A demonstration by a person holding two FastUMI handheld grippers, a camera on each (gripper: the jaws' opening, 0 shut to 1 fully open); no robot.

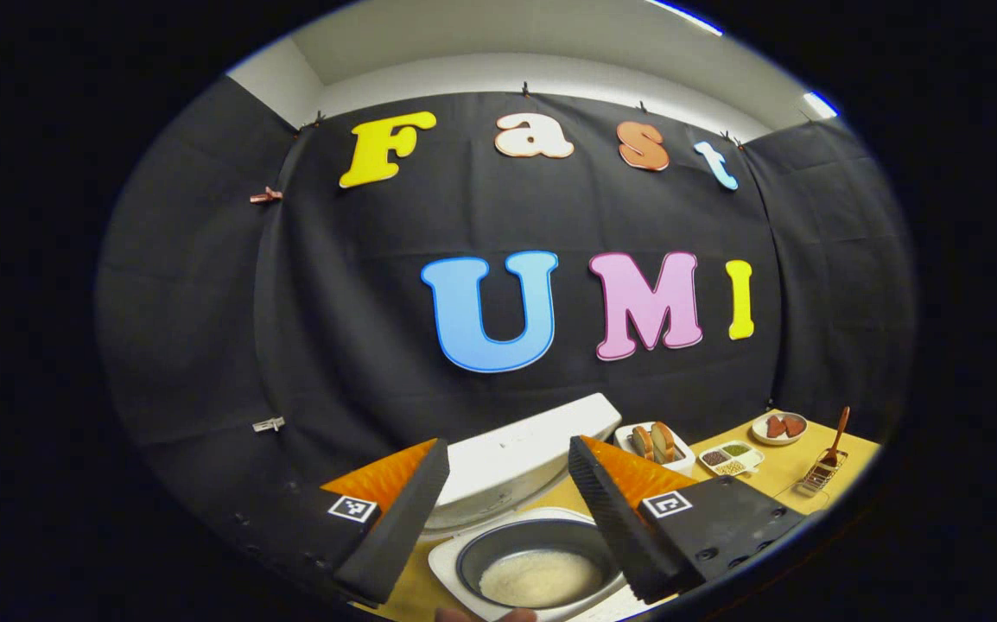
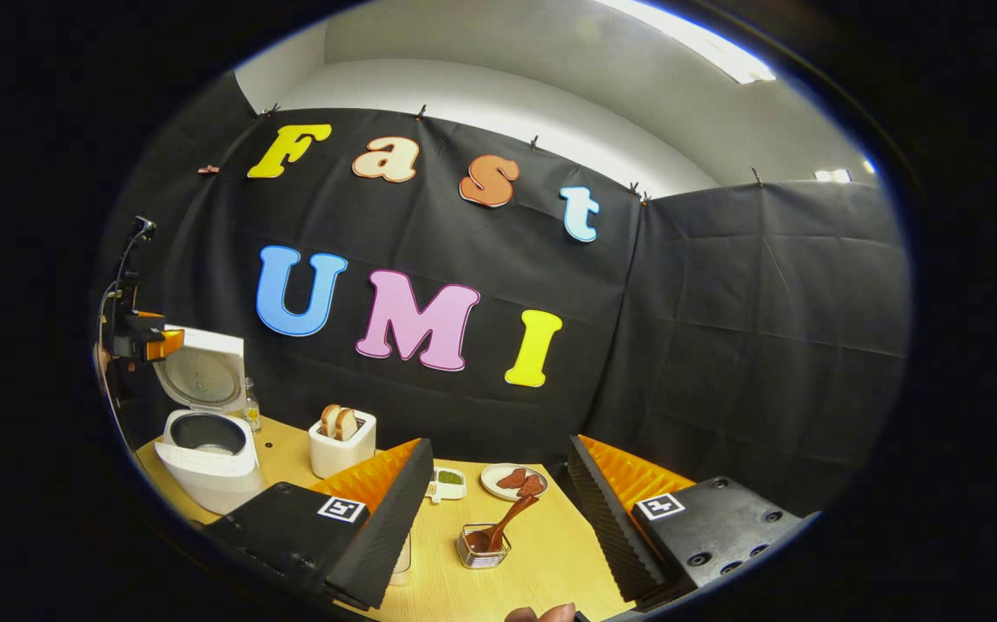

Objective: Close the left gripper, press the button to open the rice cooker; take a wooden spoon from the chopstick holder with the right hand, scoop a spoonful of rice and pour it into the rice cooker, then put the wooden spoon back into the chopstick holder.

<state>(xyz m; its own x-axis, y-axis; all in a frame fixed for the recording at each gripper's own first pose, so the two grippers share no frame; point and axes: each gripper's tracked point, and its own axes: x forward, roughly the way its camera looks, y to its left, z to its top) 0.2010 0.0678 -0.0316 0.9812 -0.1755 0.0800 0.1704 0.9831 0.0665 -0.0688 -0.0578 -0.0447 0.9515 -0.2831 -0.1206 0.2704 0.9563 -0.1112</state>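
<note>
Both tools: dark screwed housings, square black-and-white marker tags, ribbed wedge fingers [image 1: 611, 510].

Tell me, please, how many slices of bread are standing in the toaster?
2. Both slices of bread stand upright, side by side, in the top of the white toaster, which is behind the right gripper's fingers. The left gripper view shows the same pair. No others are visible.

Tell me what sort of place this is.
Probably a staged kitchen set in a recording booth, not a real kitchen: black cloth wall hung behind a wooden table laid with an open rice cooker, a toaster holding bread, and a wooden spoon in a chopstick holder.
</note>
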